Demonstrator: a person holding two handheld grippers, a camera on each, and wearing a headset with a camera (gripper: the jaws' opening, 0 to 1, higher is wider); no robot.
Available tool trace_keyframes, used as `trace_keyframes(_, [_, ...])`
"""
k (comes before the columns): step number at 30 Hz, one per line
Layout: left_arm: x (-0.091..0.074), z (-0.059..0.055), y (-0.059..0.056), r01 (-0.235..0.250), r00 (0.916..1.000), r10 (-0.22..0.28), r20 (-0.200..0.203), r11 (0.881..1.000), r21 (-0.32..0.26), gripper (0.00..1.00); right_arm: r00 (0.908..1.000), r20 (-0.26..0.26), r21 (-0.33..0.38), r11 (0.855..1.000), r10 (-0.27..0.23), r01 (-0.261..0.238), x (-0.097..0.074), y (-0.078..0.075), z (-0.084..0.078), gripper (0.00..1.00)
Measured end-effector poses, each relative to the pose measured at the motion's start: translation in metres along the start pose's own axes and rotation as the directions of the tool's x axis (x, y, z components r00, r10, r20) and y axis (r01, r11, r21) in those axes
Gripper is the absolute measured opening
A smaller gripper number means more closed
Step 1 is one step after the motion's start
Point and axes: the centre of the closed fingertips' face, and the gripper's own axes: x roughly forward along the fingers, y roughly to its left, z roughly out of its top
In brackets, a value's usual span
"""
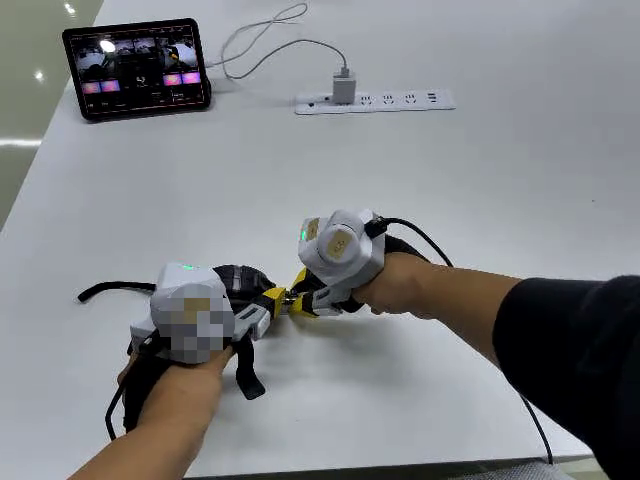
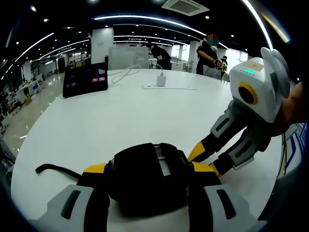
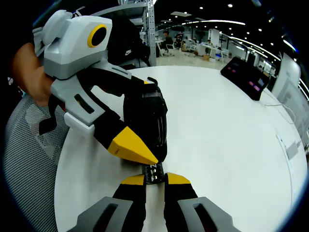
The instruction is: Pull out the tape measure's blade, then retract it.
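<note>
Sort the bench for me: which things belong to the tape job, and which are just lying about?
Job: tape measure, blade tip, left gripper, right gripper.
Lying about: tablet, power strip, charger with cable.

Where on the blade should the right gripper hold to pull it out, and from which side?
Pinch the short exposed tip of the blade, head-on from the side away from the case: little else projects from the case, which the left gripper clamps. The right gripper is shut on that tip.
</note>
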Motion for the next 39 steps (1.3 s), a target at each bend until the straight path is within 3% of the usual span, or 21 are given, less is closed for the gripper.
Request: trace_keyframes(39, [-0.0007, 0.0002, -0.0004, 0.002, 1.0, -0.002, 0.003, 1.0, -0.009, 0.62, 0.9997, 0.023, -0.002, 1.0, -0.007, 0.007, 0.0076, 0.0025, 0.0089, 0.11])
